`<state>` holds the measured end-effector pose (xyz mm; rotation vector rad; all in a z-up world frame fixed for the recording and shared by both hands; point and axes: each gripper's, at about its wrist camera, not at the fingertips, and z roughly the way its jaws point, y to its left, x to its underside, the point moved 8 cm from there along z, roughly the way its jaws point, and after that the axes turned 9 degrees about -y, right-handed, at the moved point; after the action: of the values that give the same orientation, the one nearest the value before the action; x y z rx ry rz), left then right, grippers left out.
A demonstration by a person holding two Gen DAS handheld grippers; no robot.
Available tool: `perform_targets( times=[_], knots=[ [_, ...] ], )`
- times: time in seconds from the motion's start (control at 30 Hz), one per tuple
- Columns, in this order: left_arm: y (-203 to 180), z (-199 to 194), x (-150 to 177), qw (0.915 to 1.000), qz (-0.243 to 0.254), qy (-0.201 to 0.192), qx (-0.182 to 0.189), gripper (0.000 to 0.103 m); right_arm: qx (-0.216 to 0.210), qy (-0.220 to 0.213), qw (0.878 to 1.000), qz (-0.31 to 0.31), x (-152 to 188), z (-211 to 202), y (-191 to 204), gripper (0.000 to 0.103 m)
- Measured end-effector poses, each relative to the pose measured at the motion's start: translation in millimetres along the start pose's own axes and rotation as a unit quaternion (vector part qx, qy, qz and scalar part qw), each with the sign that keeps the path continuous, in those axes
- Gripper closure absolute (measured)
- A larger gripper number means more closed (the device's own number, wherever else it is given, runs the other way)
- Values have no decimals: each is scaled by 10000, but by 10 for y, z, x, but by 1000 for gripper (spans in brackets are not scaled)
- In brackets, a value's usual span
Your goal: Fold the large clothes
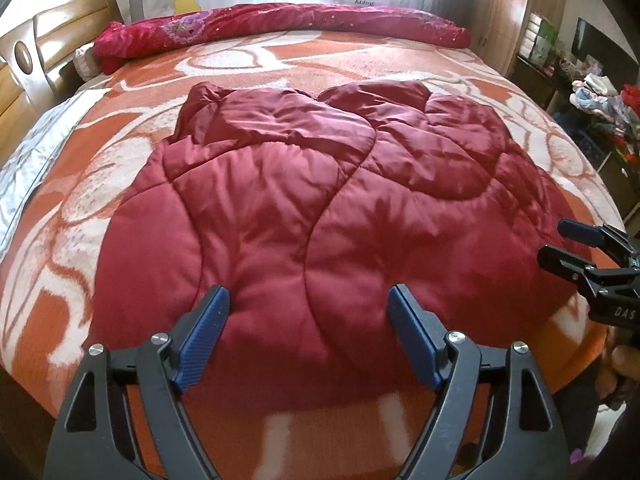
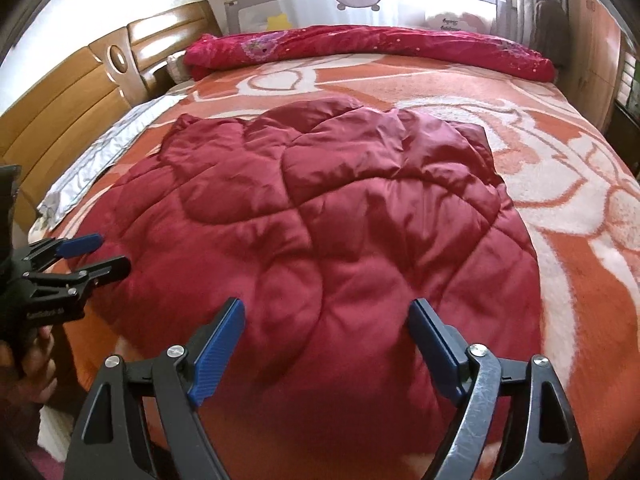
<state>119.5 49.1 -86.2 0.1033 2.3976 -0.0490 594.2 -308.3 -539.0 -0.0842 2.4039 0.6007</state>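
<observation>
Red padded jacket (image 1: 304, 200) spread flat on the bed (image 1: 60, 280), hem at the near edge. Left gripper (image 1: 308, 300) and right gripper (image 2: 326, 312) above it, gaping wide, gripping nothing.

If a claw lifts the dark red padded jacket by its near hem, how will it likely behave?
The padded jacket is probably floppy: it lies creased and rumpled. Its shiny fabric may slip between pads. Its puffy quilting suggests it is light for its bulk.
</observation>
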Motion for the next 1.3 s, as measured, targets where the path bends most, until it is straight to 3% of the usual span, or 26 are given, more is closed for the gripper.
perform_targets(
  times=[0.33, 0.5, 0.8, 1.3],
  knots=[
    [-8, -342, 307, 9994, 295, 79, -150, 21, -306, 339, 9989, -88, 361, -390, 226, 13],
    [-111, -526, 306, 9988, 493, 24, -57, 21, -390, 532, 9974, -305, 494, -531, 394, 12],
    [-137, -916, 10, 9973, 667, -197, -236, 17, -344, 75, 9976, -604, 166, -1036, 547, 1],
    [-115, -646, -29, 9960, 673, 10, -588, 17, -437, 288, 9985, -178, 172, -705, 460, 1]
  ],
)
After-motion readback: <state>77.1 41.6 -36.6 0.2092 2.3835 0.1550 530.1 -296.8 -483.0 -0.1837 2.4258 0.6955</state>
